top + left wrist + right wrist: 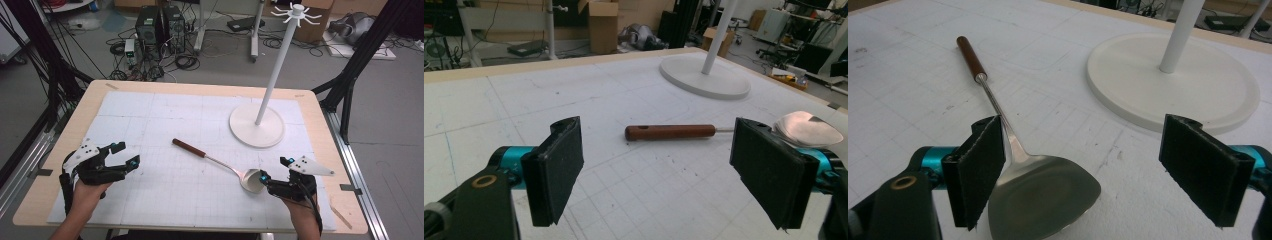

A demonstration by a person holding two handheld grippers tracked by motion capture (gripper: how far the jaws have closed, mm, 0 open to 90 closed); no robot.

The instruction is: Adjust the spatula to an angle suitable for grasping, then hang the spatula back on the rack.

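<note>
One spatula (220,162), one stand (257,125); two grippers' jaws wide open, holding nothing.

Here's the left tool (122,156): a black frame, a grey three-cornered plate (82,150) on top dotted with small dark holes, and bright teal fittings just behind each jaw. Up close, its jaws are flat black blocks with a rough, foam-like face, and a brass-coloured ring (484,181) sits in the black body below them. The right tool (274,168) matches it: same grey plate (310,165), same teal barrels, same brass ring (903,182). A black cable (316,216) trails back from it along the bare forearm.
</note>
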